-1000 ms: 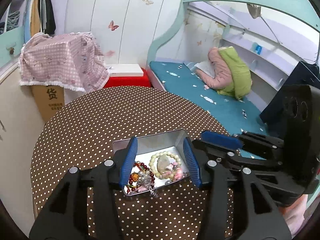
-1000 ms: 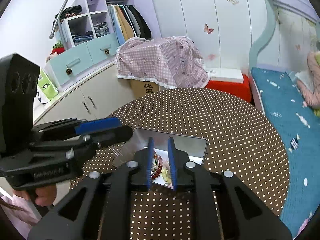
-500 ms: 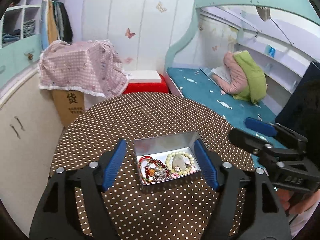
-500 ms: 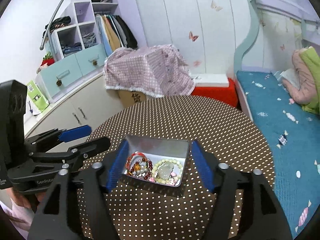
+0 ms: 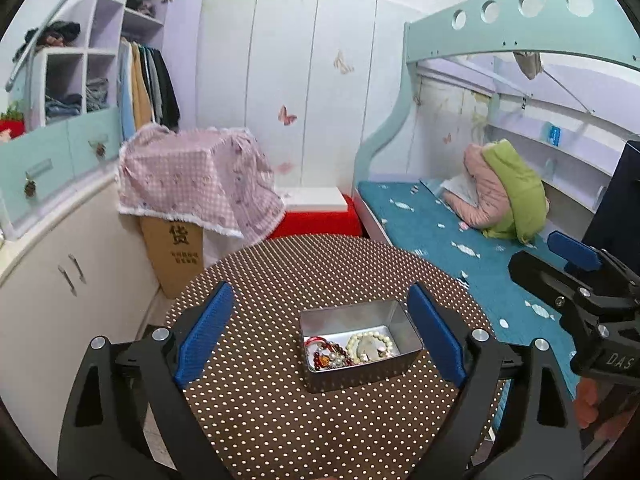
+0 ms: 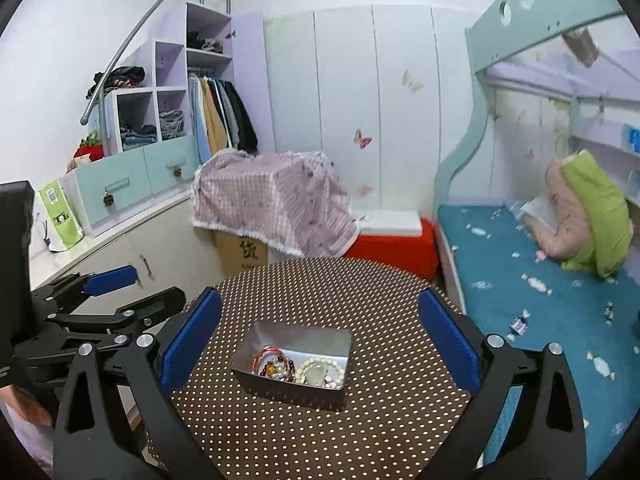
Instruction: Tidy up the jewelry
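Observation:
A silver metal tin stands open on the round brown polka-dot table. Inside it lie a red bead bracelet and a pale bead bracelet, with other small pieces. My left gripper hangs above and behind the tin, its jaws still opening, nothing between them. My right gripper hovers likewise over the tin, jaws spreading wide and empty. Each gripper also shows in the other's view: the right gripper at the right edge, the left gripper at the left edge.
Beyond the table stand a cardboard box under a pink checked cloth and a red box with a white lid. A bed with a teal sheet runs along the right, with jackets on it. White cabinets line the left.
Both grippers rose and drew back from the tin while their jaws spread wide. A second ago the right fingers were down in the tin and the left straddled it.

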Demonstrator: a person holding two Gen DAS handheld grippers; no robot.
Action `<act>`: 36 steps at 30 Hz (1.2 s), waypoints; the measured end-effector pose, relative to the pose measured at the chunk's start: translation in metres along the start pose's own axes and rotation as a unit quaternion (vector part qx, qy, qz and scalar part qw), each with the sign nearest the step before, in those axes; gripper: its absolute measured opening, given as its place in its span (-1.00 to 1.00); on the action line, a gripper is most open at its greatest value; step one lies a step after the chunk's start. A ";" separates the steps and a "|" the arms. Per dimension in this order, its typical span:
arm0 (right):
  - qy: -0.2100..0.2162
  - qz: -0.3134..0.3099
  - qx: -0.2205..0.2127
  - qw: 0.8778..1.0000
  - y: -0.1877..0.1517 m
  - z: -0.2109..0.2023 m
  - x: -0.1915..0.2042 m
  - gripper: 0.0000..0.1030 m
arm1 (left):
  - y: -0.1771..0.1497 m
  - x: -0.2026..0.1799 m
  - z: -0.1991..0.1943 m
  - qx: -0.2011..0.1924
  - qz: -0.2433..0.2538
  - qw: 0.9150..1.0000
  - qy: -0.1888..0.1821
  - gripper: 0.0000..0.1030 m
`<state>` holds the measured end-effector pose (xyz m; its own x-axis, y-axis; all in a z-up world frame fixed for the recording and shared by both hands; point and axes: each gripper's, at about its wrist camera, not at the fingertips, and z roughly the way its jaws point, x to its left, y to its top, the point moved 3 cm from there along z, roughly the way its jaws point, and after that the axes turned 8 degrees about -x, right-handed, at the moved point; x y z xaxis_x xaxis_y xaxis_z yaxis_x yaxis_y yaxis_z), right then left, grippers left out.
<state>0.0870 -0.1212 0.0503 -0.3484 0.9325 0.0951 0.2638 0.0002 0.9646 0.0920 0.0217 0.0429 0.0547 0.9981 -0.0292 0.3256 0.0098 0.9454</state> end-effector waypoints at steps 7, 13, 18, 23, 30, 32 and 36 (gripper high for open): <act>-0.013 -0.004 -0.019 1.000 0.004 -0.011 0.001 0.85 | 0.006 -0.004 -0.016 -0.018 0.010 1.000 0.015 0.75; -0.019 -0.009 -0.027 0.999 0.006 -0.016 -0.001 0.85 | 0.009 -0.012 -0.018 -0.022 0.017 1.000 0.013 0.76; -0.024 -0.008 -0.023 0.999 0.005 -0.016 -0.006 0.85 | 0.010 -0.013 -0.016 -0.024 0.016 0.999 0.015 0.77; -0.025 -0.014 -0.025 0.999 0.007 -0.018 -0.007 0.85 | 0.012 -0.015 -0.012 -0.021 0.015 1.000 0.016 0.77; -0.025 -0.015 -0.026 0.999 0.007 -0.019 -0.005 0.85 | 0.010 -0.019 -0.011 -0.016 0.017 1.000 0.013 0.78; -0.026 -0.015 -0.023 0.999 0.006 -0.017 -0.004 0.85 | 0.009 -0.019 -0.010 -0.013 0.017 1.000 0.013 0.78; -0.028 -0.017 -0.019 0.999 0.005 -0.016 -0.003 0.85 | 0.007 -0.016 -0.009 -0.010 0.016 1.000 0.012 0.80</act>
<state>0.0745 -0.1300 0.0587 -0.3047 0.9511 0.0498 0.2177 0.0187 0.9758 0.0848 0.0064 0.0525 0.0423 0.9991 0.0077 0.3061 -0.0203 0.9518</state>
